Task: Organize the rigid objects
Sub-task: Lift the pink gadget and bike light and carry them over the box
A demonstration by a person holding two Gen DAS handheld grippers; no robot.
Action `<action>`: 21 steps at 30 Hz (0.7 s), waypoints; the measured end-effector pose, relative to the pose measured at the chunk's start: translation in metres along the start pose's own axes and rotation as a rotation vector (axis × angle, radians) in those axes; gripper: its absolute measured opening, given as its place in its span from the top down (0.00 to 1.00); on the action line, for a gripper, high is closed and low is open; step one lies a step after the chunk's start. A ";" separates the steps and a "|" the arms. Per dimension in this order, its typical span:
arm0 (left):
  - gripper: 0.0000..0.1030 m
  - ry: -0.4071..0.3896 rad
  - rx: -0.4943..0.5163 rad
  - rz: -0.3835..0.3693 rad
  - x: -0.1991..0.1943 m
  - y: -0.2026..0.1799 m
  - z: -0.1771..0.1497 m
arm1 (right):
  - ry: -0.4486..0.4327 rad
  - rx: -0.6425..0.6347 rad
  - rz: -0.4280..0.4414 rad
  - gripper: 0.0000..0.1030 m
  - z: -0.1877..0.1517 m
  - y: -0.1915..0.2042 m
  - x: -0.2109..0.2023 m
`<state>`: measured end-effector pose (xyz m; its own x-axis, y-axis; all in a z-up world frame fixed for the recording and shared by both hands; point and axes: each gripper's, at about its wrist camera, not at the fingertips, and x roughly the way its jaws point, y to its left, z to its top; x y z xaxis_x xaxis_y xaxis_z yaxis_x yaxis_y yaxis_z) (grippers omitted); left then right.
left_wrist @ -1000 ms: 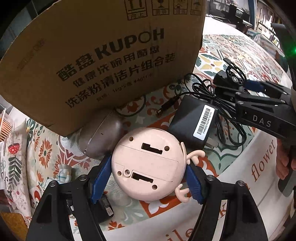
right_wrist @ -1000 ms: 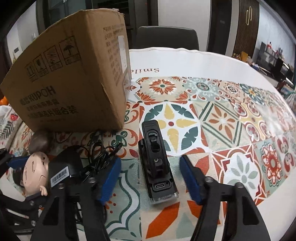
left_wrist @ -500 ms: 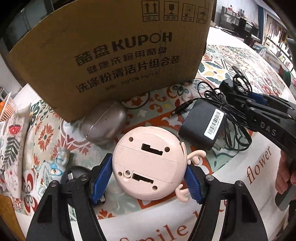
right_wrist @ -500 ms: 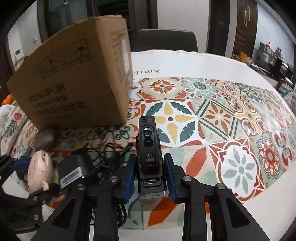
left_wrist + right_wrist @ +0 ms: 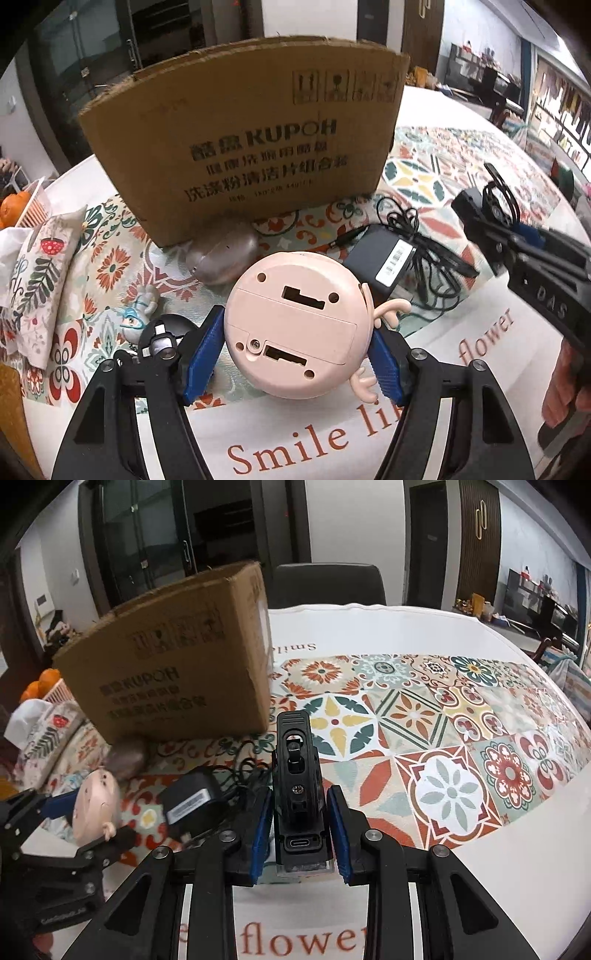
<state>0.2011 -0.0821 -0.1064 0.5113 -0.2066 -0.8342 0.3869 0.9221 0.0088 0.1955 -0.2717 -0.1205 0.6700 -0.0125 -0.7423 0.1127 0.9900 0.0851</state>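
— While we sorted, what did our tongs hold?
— Left tongs (image 5: pixel 295 350) clenched the pink toy (image 5: pixel 295 328); right tongs (image 5: pixel 297 840) clenched the black device (image 5: pixel 297 771), both raised off the bench (image 5: pixel 406 635) near the cardboard box (image 5: pixel 251 155), probably their destination.

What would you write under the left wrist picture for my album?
Left gripper clamps a round pink toy before the cardboard box.
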 end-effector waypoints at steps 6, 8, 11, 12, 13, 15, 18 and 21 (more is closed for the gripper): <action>0.30 -0.041 -0.021 -0.005 -0.014 0.003 0.007 | -0.033 -0.006 0.023 0.70 0.003 0.007 -0.017; 0.30 -0.061 -0.030 -0.002 -0.021 0.004 0.009 | -0.045 -0.008 0.032 0.70 0.005 0.009 -0.023; 0.30 -0.093 -0.046 0.002 -0.030 0.007 0.013 | -0.059 -0.013 0.046 0.70 0.008 0.014 -0.031; 0.30 -0.103 -0.049 0.002 -0.033 0.008 0.014 | -0.067 -0.014 0.052 0.70 0.009 0.016 -0.034; 0.30 -0.114 -0.051 0.005 -0.037 0.009 0.015 | -0.074 -0.016 0.055 0.70 0.010 0.018 -0.036; 0.30 -0.132 -0.057 0.007 -0.042 0.011 0.018 | -0.091 -0.019 0.062 0.70 0.013 0.021 -0.042; 0.30 -0.156 -0.068 0.015 -0.050 0.015 0.022 | -0.112 -0.022 0.070 0.70 0.019 0.025 -0.048; 0.30 -0.176 -0.082 0.014 -0.056 0.021 0.027 | -0.130 -0.025 0.082 0.70 0.026 0.031 -0.054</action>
<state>0.2007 -0.0603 -0.0446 0.6450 -0.2410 -0.7252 0.3187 0.9473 -0.0314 0.1818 -0.2445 -0.0605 0.7660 0.0520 -0.6407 0.0367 0.9916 0.1244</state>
